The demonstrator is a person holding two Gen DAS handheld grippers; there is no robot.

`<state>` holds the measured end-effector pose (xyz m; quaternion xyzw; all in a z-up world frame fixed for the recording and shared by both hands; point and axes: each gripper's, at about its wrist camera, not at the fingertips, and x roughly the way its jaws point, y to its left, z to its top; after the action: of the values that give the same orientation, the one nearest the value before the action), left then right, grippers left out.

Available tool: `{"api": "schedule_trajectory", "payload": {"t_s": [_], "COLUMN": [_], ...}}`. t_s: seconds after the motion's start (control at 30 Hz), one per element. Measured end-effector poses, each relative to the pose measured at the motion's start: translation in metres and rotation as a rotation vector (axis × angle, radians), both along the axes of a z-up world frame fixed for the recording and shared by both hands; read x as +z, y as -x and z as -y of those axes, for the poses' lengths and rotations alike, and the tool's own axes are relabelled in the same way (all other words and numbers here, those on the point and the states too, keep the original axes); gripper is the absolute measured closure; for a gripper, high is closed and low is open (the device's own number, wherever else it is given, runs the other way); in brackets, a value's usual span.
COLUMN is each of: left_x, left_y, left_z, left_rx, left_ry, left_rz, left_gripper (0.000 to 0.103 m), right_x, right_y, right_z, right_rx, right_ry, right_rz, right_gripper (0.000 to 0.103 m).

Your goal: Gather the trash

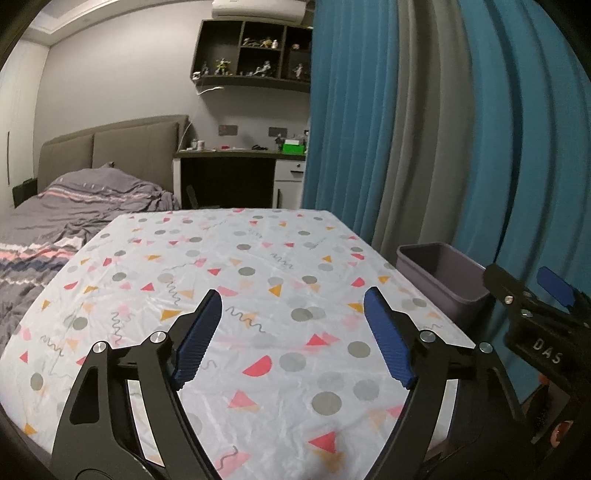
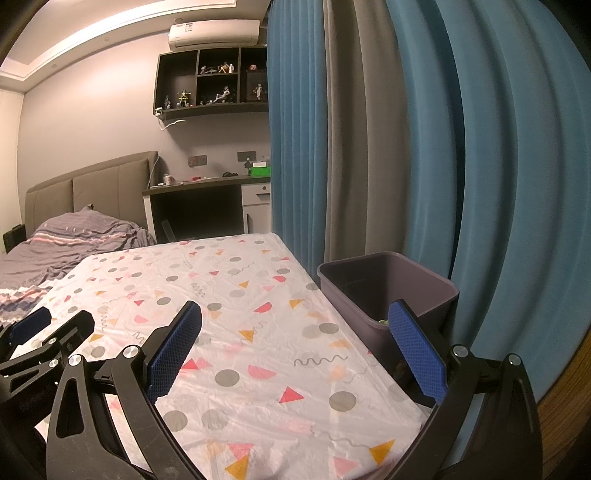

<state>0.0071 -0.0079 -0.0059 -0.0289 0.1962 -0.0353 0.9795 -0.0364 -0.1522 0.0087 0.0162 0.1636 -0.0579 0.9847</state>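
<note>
Over a desk (image 1: 258,258) draped in a white cloth (image 2: 258,332) printed with grey dots, pink and orange triangles and black squiggles, two hand-held grippers hover side by side. Nearest the lens in the left wrist view, the left gripper (image 1: 293,306) has its blue-padded fingers (image 1: 199,336) spread apart with only cloth showing between them. Beside it, the right gripper (image 2: 295,317) likewise has its fingers (image 2: 417,350) parted and carrying nothing, one pad over the cloth and the other in front of the bin. Each tool shows at the edge of the other's view. No loose trash shows on the cloth. Just off the desk's right edge stands a grey-purple trash bin (image 2: 388,284), open-topped, with a small pale-green scrap (image 2: 384,322) barely visible at its bottom; what it is cannot be told. Behind the bin hang teal and grey curtains (image 2: 369,147). Farther back on the left lies a bed (image 1: 74,206) with rumpled grey striped bedding and a padded headboard. Beyond it a built-in counter (image 1: 240,153) carries a green box (image 1: 293,147) and small clutter, with dark wall shelves (image 2: 210,81) of figurines and an air conditioner (image 2: 214,33) above.
</note>
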Motion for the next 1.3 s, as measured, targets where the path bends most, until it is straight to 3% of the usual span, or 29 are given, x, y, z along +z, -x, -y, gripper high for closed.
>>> {"api": "schedule_trajectory", "payload": {"t_s": [0.8, 1.13, 1.3], "left_x": [0.0016, 0.0045, 0.0048], "left_y": [-0.0022, -0.0017, -0.0032], "left_z": [-0.0029, -0.0018, -0.0021], "left_rx": [0.014, 0.043, 0.047], "left_ry": [-0.015, -0.037, -0.03], "left_rz": [-0.011, 0.004, -0.003], "left_gripper": [0.024, 0.009, 0.006], "right_x": [0.0004, 0.0014, 0.0021], "right_y": [0.0009, 0.001, 0.0007], "right_z": [-0.0006, -0.0021, -0.0019], "right_rx": [-0.003, -0.002, -0.001], "right_ry": [-0.007, -0.008, -0.009], "right_rz": [0.002, 0.004, 0.001], "right_gripper": [0.006, 0.006, 0.006]}}
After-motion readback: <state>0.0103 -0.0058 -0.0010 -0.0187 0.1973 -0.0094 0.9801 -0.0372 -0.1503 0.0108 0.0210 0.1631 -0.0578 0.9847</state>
